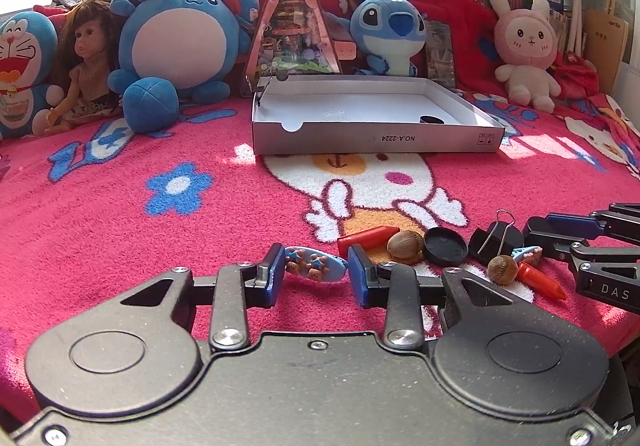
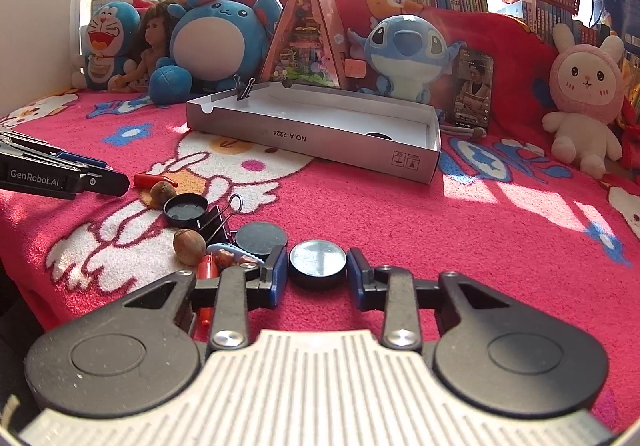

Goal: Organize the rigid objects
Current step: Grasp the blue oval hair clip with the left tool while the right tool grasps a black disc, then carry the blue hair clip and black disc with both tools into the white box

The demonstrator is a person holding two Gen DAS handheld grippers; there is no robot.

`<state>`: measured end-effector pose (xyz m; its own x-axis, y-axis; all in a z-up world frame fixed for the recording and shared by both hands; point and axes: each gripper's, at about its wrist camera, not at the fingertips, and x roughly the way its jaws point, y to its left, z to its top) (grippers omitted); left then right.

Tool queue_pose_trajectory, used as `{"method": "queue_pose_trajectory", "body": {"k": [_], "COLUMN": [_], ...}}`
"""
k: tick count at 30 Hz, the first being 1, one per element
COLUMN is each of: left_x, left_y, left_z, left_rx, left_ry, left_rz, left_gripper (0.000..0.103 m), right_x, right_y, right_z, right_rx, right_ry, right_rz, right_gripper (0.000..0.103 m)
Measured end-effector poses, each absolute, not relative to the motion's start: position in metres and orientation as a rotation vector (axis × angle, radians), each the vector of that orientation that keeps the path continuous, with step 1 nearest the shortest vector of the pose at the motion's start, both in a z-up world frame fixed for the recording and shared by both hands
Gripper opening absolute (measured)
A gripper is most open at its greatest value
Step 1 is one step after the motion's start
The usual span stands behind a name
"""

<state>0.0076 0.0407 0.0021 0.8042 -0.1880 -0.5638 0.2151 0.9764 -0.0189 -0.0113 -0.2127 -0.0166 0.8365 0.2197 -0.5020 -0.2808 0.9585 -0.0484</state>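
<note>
The round disc (image 2: 317, 264) sat on the blanket (image 2: 460, 238) between the right gripper (image 2: 317, 273) pads, which were clamped on its rim. It looked stiff, smooth and probably light; a grip across its widest part seemed safest against slipping. The left gripper (image 1: 315, 275) pinched the blue bear clip (image 1: 315, 264) end to end, a hard, thin piece likely to twist if held off-centre. Beside them lay crayons (image 1: 367, 237), nuts (image 1: 405, 244), a cap (image 1: 445, 246) and a binder clip (image 1: 496, 238). Well beyond stood the open box (image 1: 376, 138).
</note>
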Motion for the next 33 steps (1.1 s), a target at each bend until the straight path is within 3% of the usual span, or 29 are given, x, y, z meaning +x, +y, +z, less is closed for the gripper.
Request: {"method": "queue_pose_trajectory", "body": {"k": [14, 33], "left_x": [0.035, 0.162], "left_y": [0.040, 0.014], "left_z": [0.023, 0.083], "left_rx": [0.023, -0.042], "left_ry": [0.591, 0.665], "left_rz": [-0.221, -0.297], "left_gripper": [0.033, 0.033], "right_x": [0.011, 0.164], "right_y": [-0.228, -0.250], "right_z": [0.004, 0.058], "right_rx": [-0.033, 0.138], "right_ry": [0.524, 0.718], "right_rz": [0.205, 0.160], "right_gripper": [0.038, 0.038]}}
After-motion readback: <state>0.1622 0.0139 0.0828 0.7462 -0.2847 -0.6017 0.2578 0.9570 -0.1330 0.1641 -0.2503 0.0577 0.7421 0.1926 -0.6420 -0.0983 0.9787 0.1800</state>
